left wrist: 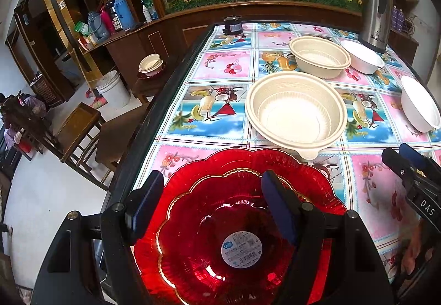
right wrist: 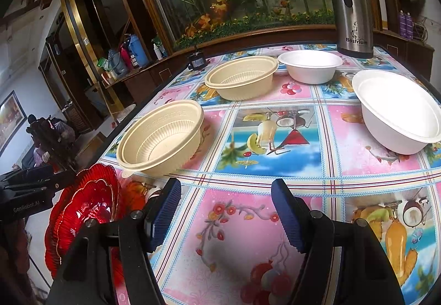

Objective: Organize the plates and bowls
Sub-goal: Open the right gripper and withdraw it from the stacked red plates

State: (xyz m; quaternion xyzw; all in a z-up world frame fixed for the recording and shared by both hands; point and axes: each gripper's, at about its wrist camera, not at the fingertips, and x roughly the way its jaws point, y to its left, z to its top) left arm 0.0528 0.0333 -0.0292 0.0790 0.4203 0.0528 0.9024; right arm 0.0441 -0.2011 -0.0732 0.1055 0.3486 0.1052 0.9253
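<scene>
The red plates (left wrist: 220, 236) sit stacked at the near left corner of the desk (left wrist: 366, 181), a smaller scalloped one nested in a larger one, a round label on the glass. The left gripper (left wrist: 212, 203) hangs right above them, jaws wide, nothing between the pads; whether a finger touches the rim I cannot tell. The right gripper (right wrist: 226, 211) is also wide and empty, poised over bare patterned cloth beside the stack.

To my eye the plates are sorted and the bowls come next. The near beige bowl (left wrist: 296, 109) stands just beyond the plates; the far beige bowl (left wrist: 319, 57) matches it and is well apart. I would take the near one by its rim, one finger inside and one outside, lift it straight and lower it squarely into its twin so the ribbed walls seat. These bowls look thin and light, so a gentle squeeze should do; a hard one could buckle the wall.

The two white bowls, one at the back (right wrist: 310, 65) touching or almost touching the far beige bowl, one at the right edge (right wrist: 397, 115), could be nested likewise. The steel flask (right wrist: 350, 4) stands close behind the back white bowl and could be knocked. A small dark device (left wrist: 233, 25) sits at the far left edge, out of the way.
</scene>
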